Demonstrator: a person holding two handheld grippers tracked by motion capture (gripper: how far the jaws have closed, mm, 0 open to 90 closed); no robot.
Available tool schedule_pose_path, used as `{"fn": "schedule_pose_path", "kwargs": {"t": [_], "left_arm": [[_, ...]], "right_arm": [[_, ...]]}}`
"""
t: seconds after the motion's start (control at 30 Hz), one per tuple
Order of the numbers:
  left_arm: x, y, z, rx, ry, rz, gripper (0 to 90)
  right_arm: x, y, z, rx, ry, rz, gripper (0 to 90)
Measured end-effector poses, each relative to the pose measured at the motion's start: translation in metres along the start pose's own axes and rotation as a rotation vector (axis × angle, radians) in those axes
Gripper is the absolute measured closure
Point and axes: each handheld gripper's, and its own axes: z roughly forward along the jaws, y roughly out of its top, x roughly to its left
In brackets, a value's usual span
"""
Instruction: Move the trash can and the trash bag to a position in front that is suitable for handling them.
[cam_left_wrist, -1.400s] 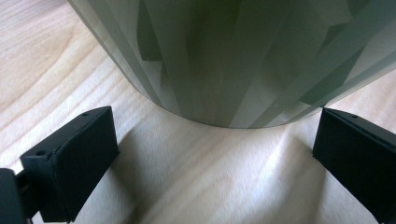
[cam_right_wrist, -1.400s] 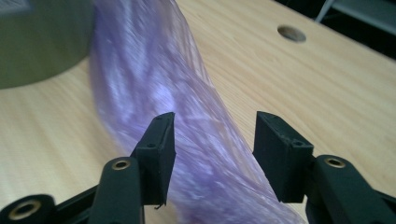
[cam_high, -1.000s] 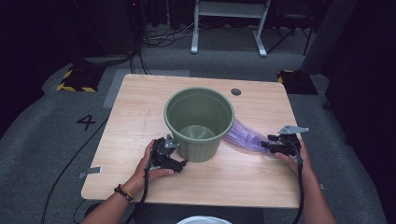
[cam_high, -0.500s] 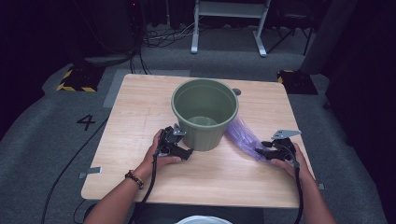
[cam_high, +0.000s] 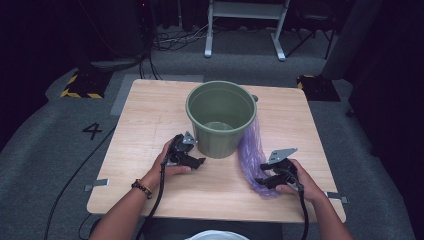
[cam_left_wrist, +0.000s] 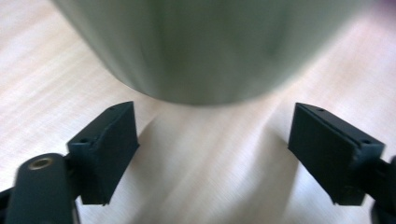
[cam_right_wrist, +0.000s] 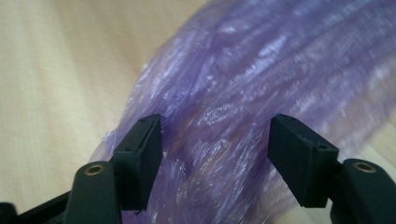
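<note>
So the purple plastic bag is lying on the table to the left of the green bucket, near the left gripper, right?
Not quite. The purple plastic bag lies to the right of the green bucket, near the right gripper, as the high view shows.

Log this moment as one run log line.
left tongs: open by green bucket | right tongs: just opening over purple bag

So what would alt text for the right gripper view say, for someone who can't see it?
Two black jaws of the right gripper stand open around a crinkled purple plastic bag lying on a pale wooden table, pads not pressing it.
</note>
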Motion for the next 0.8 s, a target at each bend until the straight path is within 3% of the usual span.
{"fn": "schedule_pose_path", "kwargs": {"t": [0.13, 0.2, 0.43, 0.57, 0.7, 0.8], "left_arm": [[-0.011, -0.008, -0.012, -0.002, -0.091, 0.029, 15.8], [-0.024, -0.01, -0.021, -0.021, -0.137, 0.072, 15.8], [-0.063, -0.011, -0.034, -0.069, -0.232, 0.155, 15.8], [-0.078, -0.005, -0.032, -0.087, -0.29, 0.148, 16.2], [-0.094, 0.002, -0.021, -0.075, -0.302, 0.145, 17.7], [-0.1, 0.004, -0.014, -0.077, -0.29, 0.177, 21.2]], "right_arm": [[0.015, 0.01, 0.009, -0.008, 0.012, -0.033, 35.2], [0.02, 0.015, 0.015, -0.026, 0.011, -0.04, 36.4], [0.033, 0.028, 0.031, -0.052, 0.001, -0.058, 35.6], [0.037, 0.03, 0.039, -0.075, -0.003, -0.052, 35.3], [0.039, 0.031, 0.045, -0.084, -0.017, -0.038, 33.7], [0.038, 0.03, 0.046, -0.106, -0.023, -0.018, 31.6]]}}
